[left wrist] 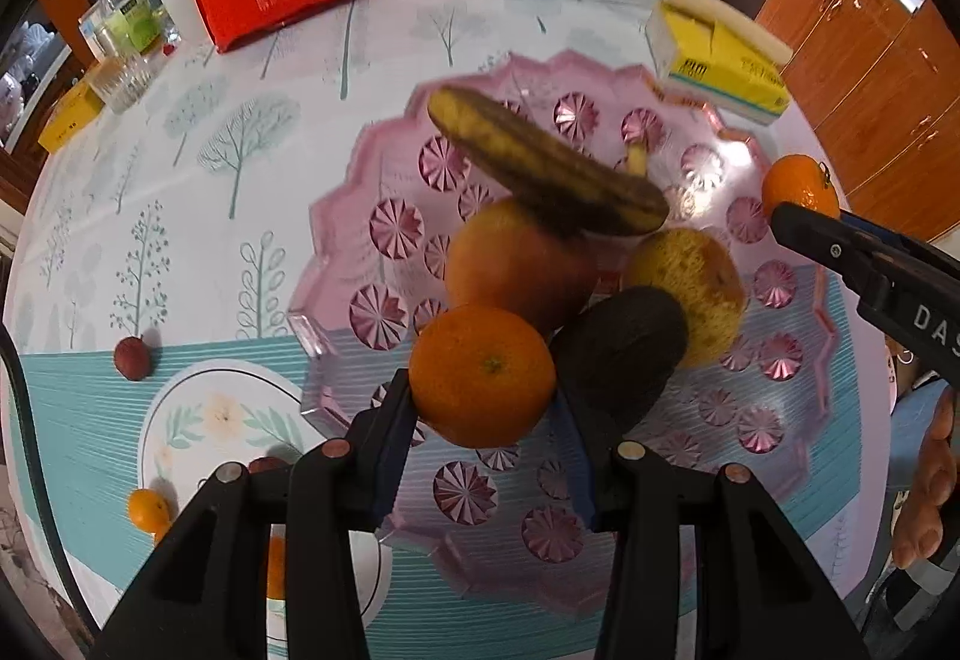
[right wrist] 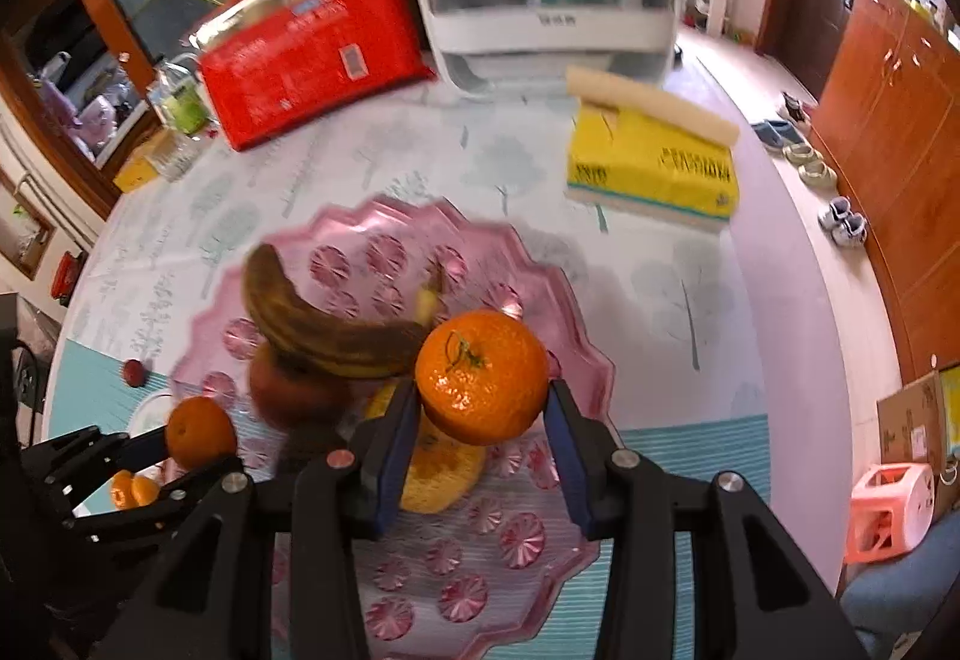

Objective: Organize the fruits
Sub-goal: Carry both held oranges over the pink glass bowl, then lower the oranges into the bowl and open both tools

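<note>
Left wrist view: my left tongs grip an orange over the near part of the pink tray, which sits on the surface. Already on the tray are a browned banana lying across an apple, a pear and an avocado. At the right edge my other tongs carry a second orange. A lychee and a small tangerine lie off the tray, the tangerine by a white plate.

Right wrist view: my right tongs clamp their orange, stem up, above the tray, in front of the banana. The left tongs show at lower left, closed on their orange.

I judge both hands are mid-delivery. Next, each orange needs a bare patch of tray clear of the pile, lowered before release so it does not roll.
</note>
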### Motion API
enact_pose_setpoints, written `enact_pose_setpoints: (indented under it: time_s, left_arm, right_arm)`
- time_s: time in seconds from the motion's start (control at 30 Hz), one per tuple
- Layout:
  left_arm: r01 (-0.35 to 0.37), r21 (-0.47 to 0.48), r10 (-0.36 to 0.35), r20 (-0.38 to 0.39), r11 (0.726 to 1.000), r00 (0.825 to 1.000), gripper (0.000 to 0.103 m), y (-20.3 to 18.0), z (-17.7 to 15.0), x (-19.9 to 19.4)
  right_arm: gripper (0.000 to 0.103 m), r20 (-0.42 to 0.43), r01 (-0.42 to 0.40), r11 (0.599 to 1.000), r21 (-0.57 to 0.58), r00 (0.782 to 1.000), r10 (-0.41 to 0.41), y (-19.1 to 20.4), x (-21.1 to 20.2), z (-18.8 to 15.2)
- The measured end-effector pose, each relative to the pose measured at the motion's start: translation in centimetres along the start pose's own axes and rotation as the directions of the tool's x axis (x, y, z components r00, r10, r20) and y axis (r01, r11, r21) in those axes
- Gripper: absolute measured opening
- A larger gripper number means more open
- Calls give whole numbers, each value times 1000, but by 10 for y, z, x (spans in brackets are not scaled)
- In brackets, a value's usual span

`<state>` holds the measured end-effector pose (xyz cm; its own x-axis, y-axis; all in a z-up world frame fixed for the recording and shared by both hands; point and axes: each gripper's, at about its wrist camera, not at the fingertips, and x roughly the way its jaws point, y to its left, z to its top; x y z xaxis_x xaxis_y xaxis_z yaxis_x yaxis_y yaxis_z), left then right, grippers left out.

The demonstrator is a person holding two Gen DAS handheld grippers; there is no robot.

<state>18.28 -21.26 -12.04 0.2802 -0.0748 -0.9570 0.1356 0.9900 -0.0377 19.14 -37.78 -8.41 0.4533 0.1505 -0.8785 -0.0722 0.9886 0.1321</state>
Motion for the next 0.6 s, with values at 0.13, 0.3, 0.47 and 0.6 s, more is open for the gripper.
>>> enact_pose_setpoints:
  time_s: [0.13,0.3,0.47,0.6]
  left_arm:
    - [-8,1,8,-21,1000,1000,44,-2,-1,9]
    - [-6,3,6,-40,1000,999,44,0,-1,17]
    - [-29,9,29,-25,1000,999,62,-1,-2,15]
    - [-38,12,38,4,999,999,76,-1,-1,8]
  right_arm:
    - [43,-28,12,1000,12,1000,-11,-6,14,-4]
    - [44,-58,24,1000,7,998,-23,-8,27,-5]
    - [44,-81,33,999,-10,996,-33,-2,33,-7]
    - [49,-66,27,1000,-17,997,-28,1,30,-8]
